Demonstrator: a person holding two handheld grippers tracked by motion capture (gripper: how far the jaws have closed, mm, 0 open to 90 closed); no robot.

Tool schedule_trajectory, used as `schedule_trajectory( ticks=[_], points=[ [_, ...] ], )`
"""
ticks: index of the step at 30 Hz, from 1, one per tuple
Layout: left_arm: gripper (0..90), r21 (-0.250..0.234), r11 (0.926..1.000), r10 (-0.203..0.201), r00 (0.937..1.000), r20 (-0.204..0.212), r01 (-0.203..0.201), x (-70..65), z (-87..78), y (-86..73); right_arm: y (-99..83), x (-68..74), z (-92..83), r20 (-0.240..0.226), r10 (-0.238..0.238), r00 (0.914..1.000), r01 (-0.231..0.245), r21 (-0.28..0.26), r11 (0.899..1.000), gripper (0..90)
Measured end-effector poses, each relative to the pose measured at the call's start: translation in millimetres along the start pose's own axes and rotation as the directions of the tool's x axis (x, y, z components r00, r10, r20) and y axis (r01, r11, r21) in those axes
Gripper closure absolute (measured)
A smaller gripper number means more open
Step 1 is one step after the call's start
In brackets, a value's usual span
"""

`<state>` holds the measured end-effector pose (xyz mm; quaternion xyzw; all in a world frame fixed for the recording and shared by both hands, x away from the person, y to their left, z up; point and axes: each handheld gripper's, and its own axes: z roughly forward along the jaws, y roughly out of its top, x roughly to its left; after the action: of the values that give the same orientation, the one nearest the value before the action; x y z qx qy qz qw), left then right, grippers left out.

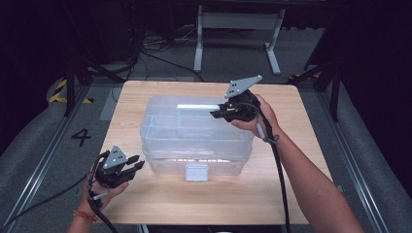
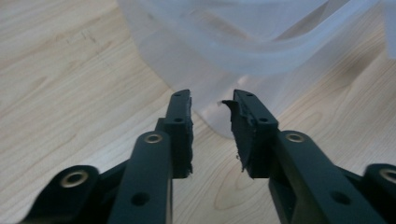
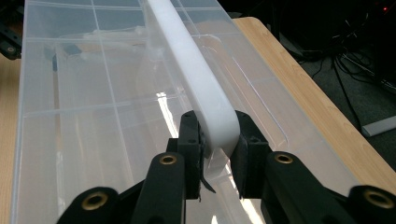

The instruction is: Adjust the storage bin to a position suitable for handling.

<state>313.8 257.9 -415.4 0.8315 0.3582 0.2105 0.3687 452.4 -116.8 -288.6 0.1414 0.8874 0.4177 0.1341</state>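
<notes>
A clear plastic storage box (image 1: 194, 141) with a lid stands in the middle of the wooden table (image 1: 291, 194). A white handle bar (image 1: 197, 106) (image 3: 187, 60) runs along the top of the lid. My right gripper (image 1: 217, 114) (image 3: 215, 140) is shut on the near end of that handle, one jaw on each side of it. My left gripper (image 1: 136, 165) (image 2: 212, 105) is open near the table's front left, its jaws pointing at the lower corner of the box (image 2: 233, 56) and holding nothing.
A white latch (image 1: 197, 171) sits at the front middle of the box. The lid shows several compartments (image 3: 93, 93) beneath it. Beyond the table stand a white frame's legs (image 1: 238, 39) and cables on the grey floor.
</notes>
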Motion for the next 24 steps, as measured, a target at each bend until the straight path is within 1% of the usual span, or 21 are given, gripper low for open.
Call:
schedule_trajectory(
  ticks=[2,5,6,8,9,10,13,14,16,21,24],
  points=[
    [73.6,0.027,0.9995,0.018,0.9996,-0.024,-0.018,-3.9,-0.2,3.7,1.0,-1.5,-0.1,0.000,0.007,1.0000,-0.007,0.000,1.000,76.0],
    [77.9,0.032,0.9992,0.025,0.9992,-0.029,-0.024,-5.4,-0.4,4.4,3.5,-4.0,-0.5,-0.001,0.015,0.9999,-0.015,0.004,1.000,75.6],
    [80.6,0.020,0.9995,0.027,0.9993,-0.025,-0.026,-4.3,-2.1,4.8,4.9,-5.2,-0.6,0.002,0.016,0.9999,-0.016,0.005,1.000,75.4],
    [82.0,-0.001,0.9999,0.015,0.9996,-0.023,-0.016,-1.9,-8.2,5.9,5.4,-5.9,-0.7,0.004,0.015,0.9999,-0.015,0.005,1.000,75.2],
    [83.1,-0.001,0.9999,0.015,0.9996,-0.023,-0.016,-1.9,-8.2,5.9,5.4,-5.9,-0.7,0.004,0.015,0.9999,-0.015,0.005,1.000,75.2],
    [83.1,-0.022,0.9997,0.009,0.9998,-0.016,-0.009,-0.8,-10.7,6.4,5.5,-6.0,-0.8,0.003,0.019,0.9998,-0.019,0.007,1.000,75.2],
    [85.4,-0.054,0.9985,0.003,1.0000,0.002,-0.002,-1.8,-15.5,10.2,5.9,-6.8,-0.8,0.000,0.013,0.9999,-0.013,0.006,1.000,75.2],
    [85.7,-0.054,0.9985,0.003,1.0000,0.002,-0.002,-1.8,-15.5,10.2,5.9,-6.8,-0.8,0.000,0.013,0.9999,-0.013,0.006,1.000,75.2],
    [86.0,-0.066,0.9978,0.006,0.9999,0.016,-0.005,-4.5,-15.2,13.9,6.4,-7.1,-0.9,0.001,0.019,0.9998,-0.019,0.008,1.000,75.1],
    [86.4,-0.076,0.9970,0.014,0.9998,0.016,-0.013,-9.1,-11.0,22.4,7.2,-7.3,-1.1,0.003,0.018,0.9998,-0.018,0.011,1.000,74.9],
    [87.3,-0.092,0.9957,0.000,0.9998,0.020,0.002,-9.0,-10.8,24.9,7.5,-7.2,-1.1,0.005,0.014,0.9999,-0.014,0.013,1.000,74.8]
  ],
)
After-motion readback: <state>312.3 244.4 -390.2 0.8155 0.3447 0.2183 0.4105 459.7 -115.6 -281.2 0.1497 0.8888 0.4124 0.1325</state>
